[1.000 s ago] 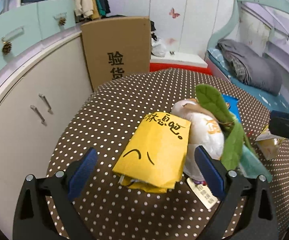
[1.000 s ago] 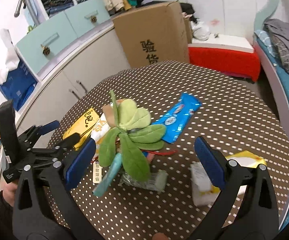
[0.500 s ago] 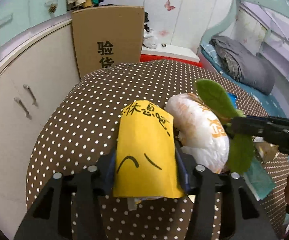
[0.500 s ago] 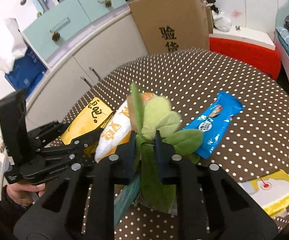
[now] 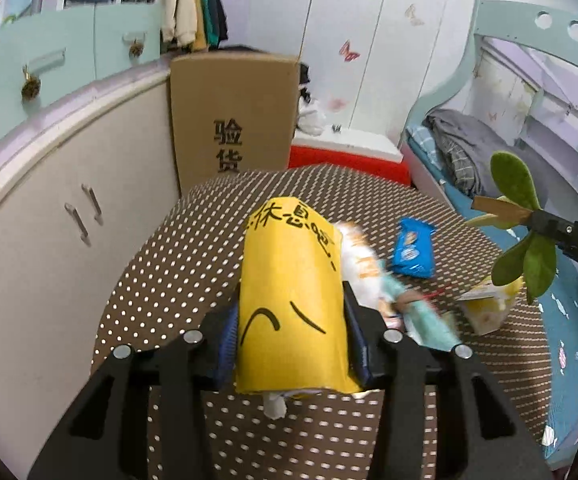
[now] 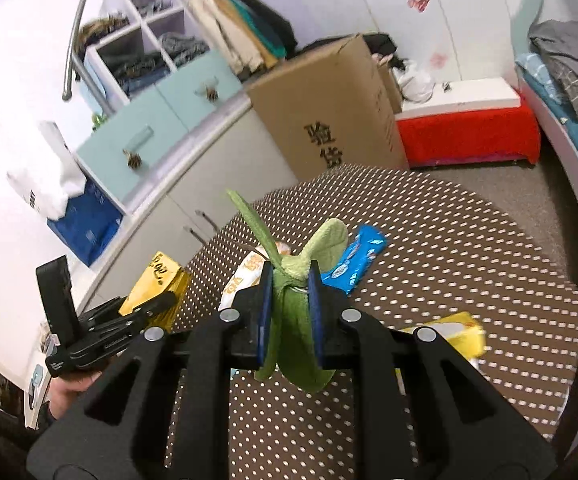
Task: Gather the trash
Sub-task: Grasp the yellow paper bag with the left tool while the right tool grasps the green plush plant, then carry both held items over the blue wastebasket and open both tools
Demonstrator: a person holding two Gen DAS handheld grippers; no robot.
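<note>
We look across a bedroom whose round worktop (image 5: 193,248), covered in brown cloth with white dots, serves as our landmark. Beyond its far edge stands a tall cardboard box (image 5: 233,116), with white cupboards (image 5: 49,220) curving along the worktop's left side and a bed (image 5: 469,152) off its right side; a strip of floor shows between the worktop and the bed. Above the near part of the worktop our left tool (image 5: 291,340) grips a yellow paper packet (image 5: 291,296), lifted clear of the cloth; its jaws are closing a little further, pads pressed on both sides. Over the worktop's middle our right tool (image 6: 289,304) is clamped narrowly on a green leafy plush (image 6: 295,320), also raised. Still lying on the worktop are a white snack bag (image 5: 363,264), a blue wrapper (image 5: 413,252) toward the far side, and a yellow-white carton (image 6: 449,330) near the right edge. The far half of the worktop lies bare.
</note>
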